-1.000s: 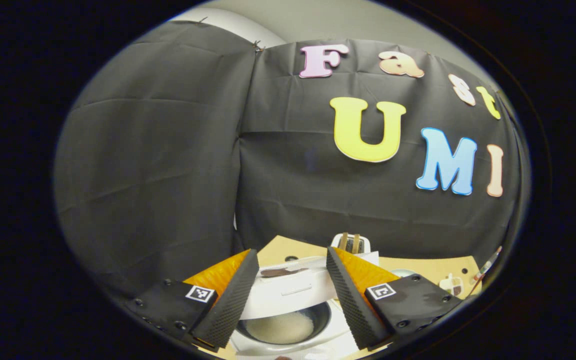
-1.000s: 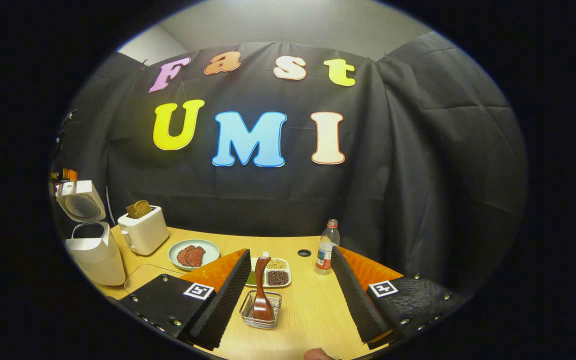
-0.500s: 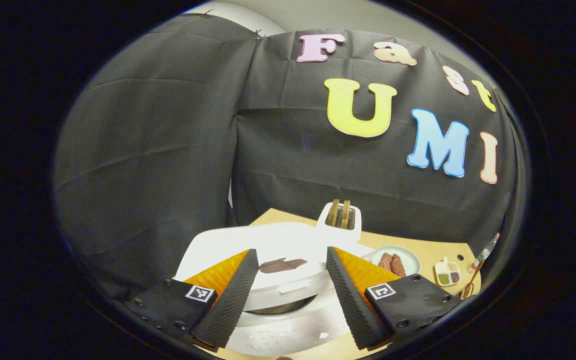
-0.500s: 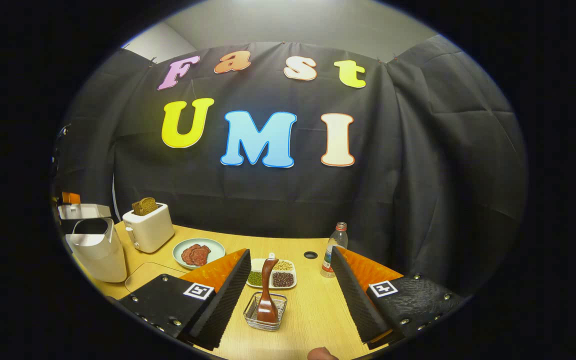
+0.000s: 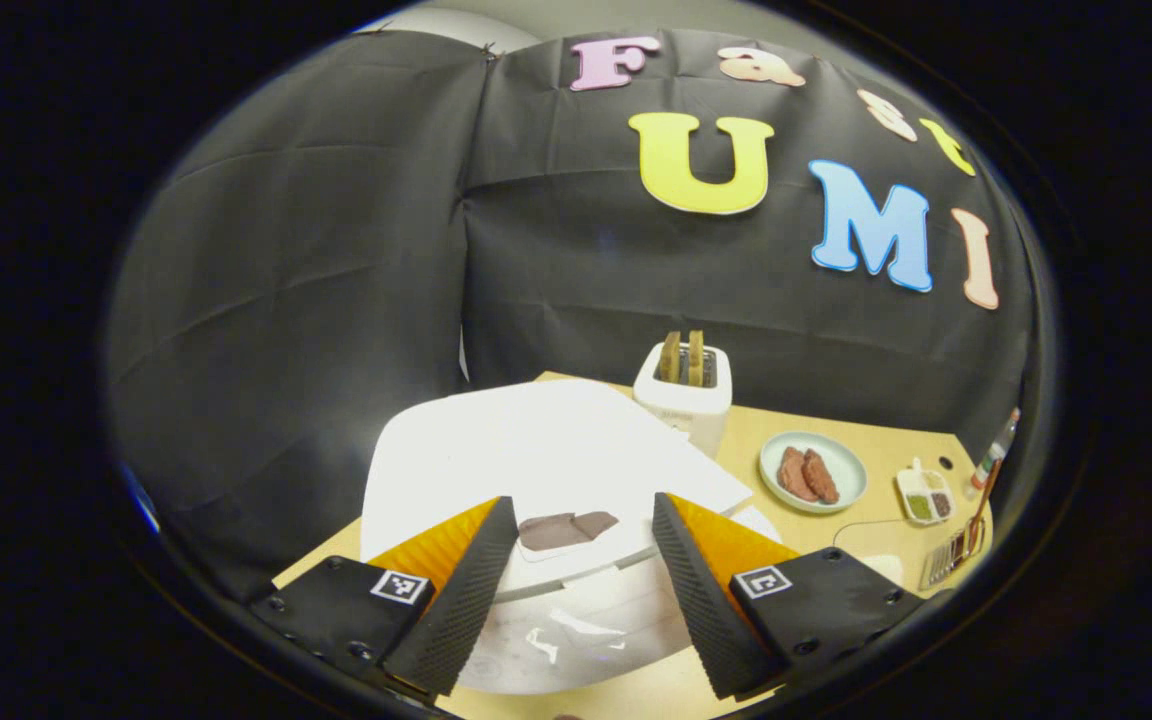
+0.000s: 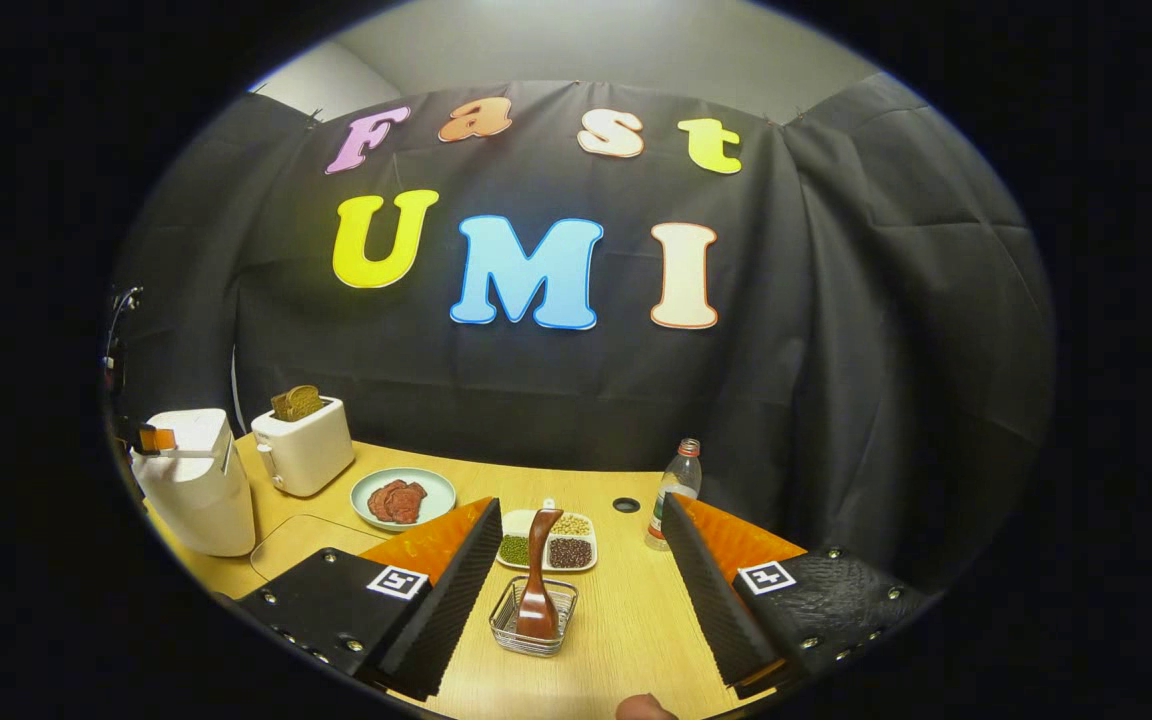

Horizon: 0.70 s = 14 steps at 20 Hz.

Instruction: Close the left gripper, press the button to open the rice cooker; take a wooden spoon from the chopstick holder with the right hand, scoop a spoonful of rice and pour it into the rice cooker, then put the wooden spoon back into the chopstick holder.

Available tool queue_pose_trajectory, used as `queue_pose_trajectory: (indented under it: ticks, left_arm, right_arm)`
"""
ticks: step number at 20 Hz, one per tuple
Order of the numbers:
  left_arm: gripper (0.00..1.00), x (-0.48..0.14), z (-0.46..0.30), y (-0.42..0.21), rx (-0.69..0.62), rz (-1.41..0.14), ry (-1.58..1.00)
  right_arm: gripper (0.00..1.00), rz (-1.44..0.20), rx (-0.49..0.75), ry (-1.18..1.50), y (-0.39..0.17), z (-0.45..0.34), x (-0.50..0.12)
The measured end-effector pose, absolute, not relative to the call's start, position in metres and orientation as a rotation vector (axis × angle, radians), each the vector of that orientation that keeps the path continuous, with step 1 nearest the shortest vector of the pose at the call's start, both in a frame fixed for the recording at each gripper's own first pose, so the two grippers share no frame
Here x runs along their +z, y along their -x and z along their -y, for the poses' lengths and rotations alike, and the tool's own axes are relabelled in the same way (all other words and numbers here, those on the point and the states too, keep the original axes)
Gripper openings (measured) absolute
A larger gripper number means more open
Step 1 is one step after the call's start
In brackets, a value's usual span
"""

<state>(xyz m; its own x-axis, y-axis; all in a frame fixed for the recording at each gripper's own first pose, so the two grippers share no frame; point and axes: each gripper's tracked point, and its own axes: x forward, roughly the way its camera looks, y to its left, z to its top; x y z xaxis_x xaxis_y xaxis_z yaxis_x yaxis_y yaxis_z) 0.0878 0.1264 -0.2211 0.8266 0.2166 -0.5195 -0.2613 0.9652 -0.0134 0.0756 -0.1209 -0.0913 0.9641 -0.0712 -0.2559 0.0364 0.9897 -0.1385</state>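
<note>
Spoon (image 6: 539, 575) upright in holder (image 6: 534, 618), lower centre, between right claw (image 6: 576, 590) fingers, spread wide. Left claw (image 5: 576, 580) likewise apart, over cooker (image 5: 536, 470). Best withdrawn level, clear of basket.

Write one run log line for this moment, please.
cooker: lid down | left gripper: open, above lid | spoon: in holder | right gripper: open, empty, holder between its jaws

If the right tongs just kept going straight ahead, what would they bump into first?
Probably the wooden spoon, which stands in the wire chopstick holder right between the open right tongs. Behind it lies the divided dish of beans. Depth is hard to judge here.
</note>
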Motion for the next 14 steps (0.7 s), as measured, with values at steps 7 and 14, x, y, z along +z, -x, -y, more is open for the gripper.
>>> queue_pose_trajectory:
  ticks: [7,14]
  left_arm:
    - [0.97,-0.227,-0.126,-0.086,0.254,-0.499,0.068]
    - [0.92,-0.194,-0.137,-0.081,0.275,-0.432,0.160]
  right_arm:
    - [0.97,-0.270,-0.017,0.110,-0.076,0.099,-0.095]
    - [0.97,-0.227,0.084,0.103,-0.083,0.049,-0.075]
